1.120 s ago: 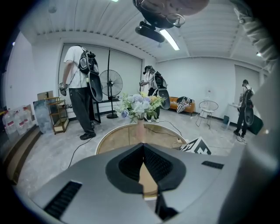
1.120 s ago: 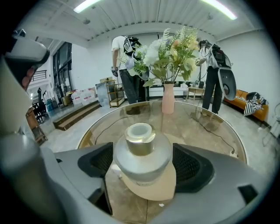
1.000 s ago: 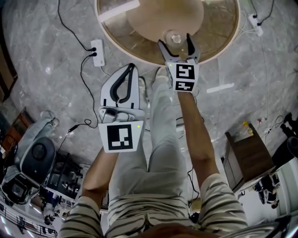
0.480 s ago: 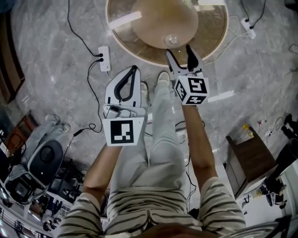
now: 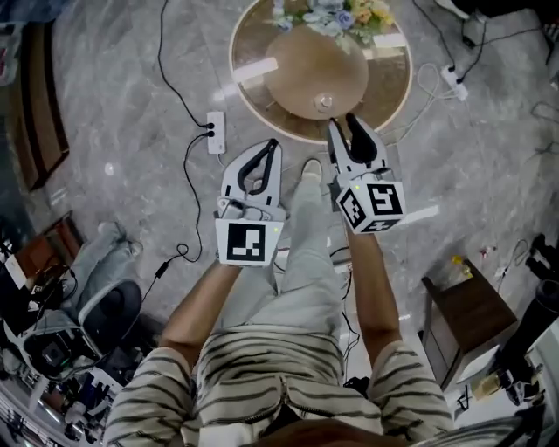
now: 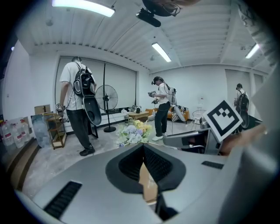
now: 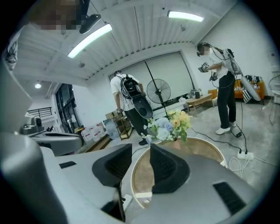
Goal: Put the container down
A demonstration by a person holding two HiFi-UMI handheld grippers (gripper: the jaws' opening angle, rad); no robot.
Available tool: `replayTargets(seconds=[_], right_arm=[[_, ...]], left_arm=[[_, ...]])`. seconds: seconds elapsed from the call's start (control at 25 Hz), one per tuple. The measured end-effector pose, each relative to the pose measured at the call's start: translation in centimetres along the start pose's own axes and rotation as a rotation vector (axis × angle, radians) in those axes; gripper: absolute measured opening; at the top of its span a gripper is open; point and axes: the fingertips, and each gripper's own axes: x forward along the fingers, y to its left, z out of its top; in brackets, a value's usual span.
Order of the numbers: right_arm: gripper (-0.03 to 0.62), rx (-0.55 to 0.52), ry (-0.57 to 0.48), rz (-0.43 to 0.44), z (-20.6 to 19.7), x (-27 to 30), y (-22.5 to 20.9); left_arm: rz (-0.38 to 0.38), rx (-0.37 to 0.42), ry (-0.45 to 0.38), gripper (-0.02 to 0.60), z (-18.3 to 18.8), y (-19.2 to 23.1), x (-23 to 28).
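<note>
Right gripper (image 5: 342, 122): jaws stand a narrow gap apart, having just been closing, with nothing between them. Left gripper (image 5: 272, 144): jaws clenched tip to tip on nothing, held level with the right one above the person's legs. The container (image 5: 324, 102), small and clear, stands released on the round worktop (image 5: 393, 79), towards its near edge and just beyond the right gripper's tips without touching them. A bunch of flowers (image 5: 336, 13) occupies the far side of that worktop, and grey marble floor (image 5: 131, 113) lies all round it.
</note>
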Motion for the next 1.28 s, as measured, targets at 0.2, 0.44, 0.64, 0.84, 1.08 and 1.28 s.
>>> replayTargets(seconds=[0.2,0.44,0.64,0.84,1.08,1.28], right_arm=[[0.083,0.082,-0.061,0.030,6.7,-1.8,2.5],[0.053,0.116,-0.123,0.083,12.4,-7.7,8.8],[0.008,0.059,-0.141,0.078,17.3,-9.5,11.2],[0.008,0.011,-0.132,0.065,19.9,-10.9,13.2],[0.008,-0.044,-0.150,0.062,22.3,-12.4,15.6],[0.008,-0.082,-0.134,0.064,23.2,-13.1,17.0]], left_arm=[[-0.001,-0.021,-0.059,0.000,6.5,1.3,-0.7],[0.020,-0.062,-0.109,0.000,11.2,1.2,-7.4],[0.010,-0.083,-0.131,0.000,14.7,1.9,-8.9],[-0.001,-0.074,-0.157,0.000,17.7,1.9,-11.0],[-0.024,-0.053,-0.191,0.000,20.4,2.0,-12.6],[-0.035,-0.036,-0.206,0.000,21.7,1.8,-13.8]])
